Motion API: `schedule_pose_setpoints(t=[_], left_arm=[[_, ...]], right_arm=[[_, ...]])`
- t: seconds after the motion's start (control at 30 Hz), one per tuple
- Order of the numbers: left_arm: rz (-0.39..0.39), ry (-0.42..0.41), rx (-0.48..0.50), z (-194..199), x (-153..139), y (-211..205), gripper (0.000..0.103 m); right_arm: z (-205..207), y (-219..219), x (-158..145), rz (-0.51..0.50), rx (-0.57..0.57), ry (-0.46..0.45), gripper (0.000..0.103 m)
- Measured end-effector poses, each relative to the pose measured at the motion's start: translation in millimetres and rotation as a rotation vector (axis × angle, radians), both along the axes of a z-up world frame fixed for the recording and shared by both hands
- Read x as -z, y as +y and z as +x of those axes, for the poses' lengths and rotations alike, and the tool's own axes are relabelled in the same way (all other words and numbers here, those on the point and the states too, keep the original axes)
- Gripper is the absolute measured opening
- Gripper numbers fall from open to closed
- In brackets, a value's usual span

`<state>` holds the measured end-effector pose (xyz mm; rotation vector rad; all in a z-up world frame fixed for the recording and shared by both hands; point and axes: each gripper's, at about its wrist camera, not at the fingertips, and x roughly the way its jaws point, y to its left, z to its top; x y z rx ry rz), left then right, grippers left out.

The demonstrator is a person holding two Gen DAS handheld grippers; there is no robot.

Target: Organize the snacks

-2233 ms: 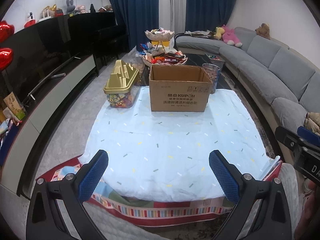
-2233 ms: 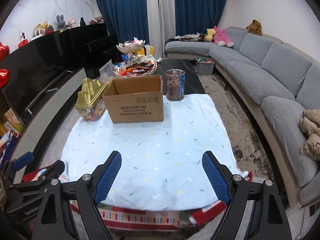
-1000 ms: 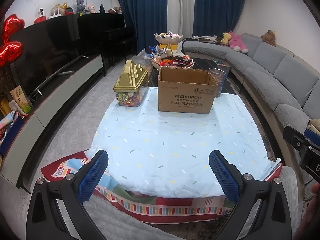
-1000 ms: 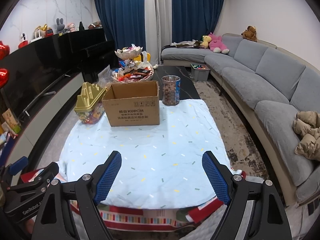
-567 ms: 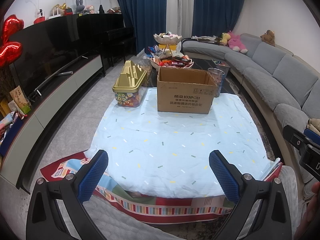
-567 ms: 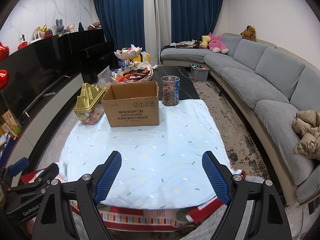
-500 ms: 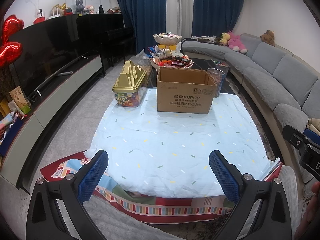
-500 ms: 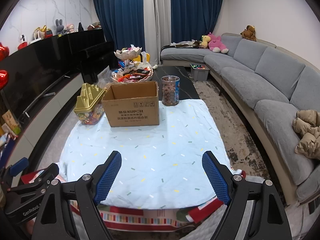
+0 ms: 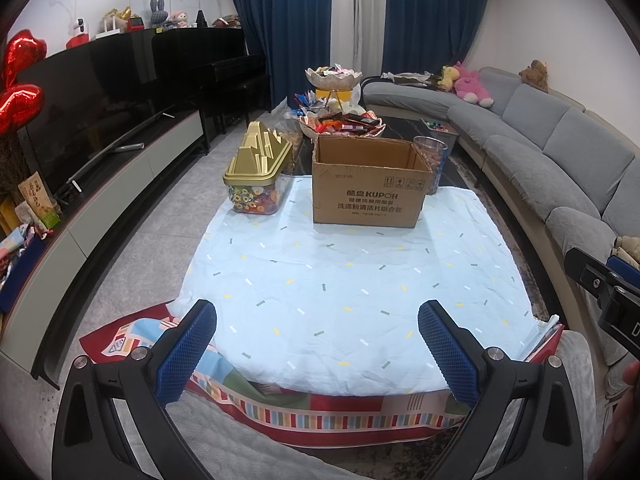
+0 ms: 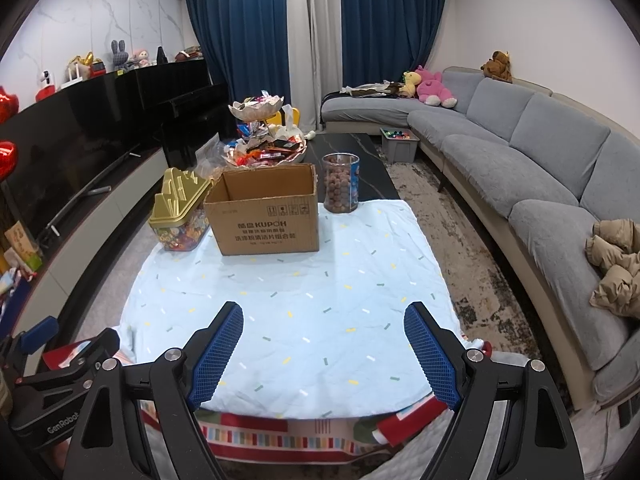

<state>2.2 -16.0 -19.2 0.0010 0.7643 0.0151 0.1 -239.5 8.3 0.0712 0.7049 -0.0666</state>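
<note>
In a living room with a long grey sofa [image 10: 532, 148] on the right and a black TV unit [image 9: 120, 92] on the left, a low table draped in a pale blue cloth [image 9: 352, 280] fills the centre of both wrist views.

At the far edge of the cloth stands an open cardboard box [image 9: 370, 182], its flaps up; its inside is hidden from this angle. Just left of the box sits a clear candy tub with a gold lid [image 9: 258, 174], lid on. Just right of the box and slightly behind it stands a clear jar of round brown snacks [image 10: 341, 182]. Beyond them, a tiered dish of loose wrapped snacks [image 10: 266, 146] is piled on a dark table.

Since about two seconds ago, both views have drawn back and risen slightly: the box and tub look smaller and higher in the picture, and for the last half second almost nothing has shifted. No snack container has moved.

The left gripper [image 9: 317, 348] and the right gripper [image 10: 323, 350] hover over the near edge of the cloth, well apart from the snacks, fingers spread wide with nothing between them.

Likely meaning: the hands are pausing clear of the table. Whether sorting lies ahead or the tub, jar and box already stand as wanted cannot be told.
</note>
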Motion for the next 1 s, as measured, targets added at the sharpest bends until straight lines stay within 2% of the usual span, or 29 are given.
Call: schedule_pose_setpoints(t=[1.0], left_arm=[[0.004,0.002,0.017,3.0,4.8,-3.3,0.103]], right_arm=[[0.2,-3.0,-1.2,0.009,0.003,0.000,0.084]])
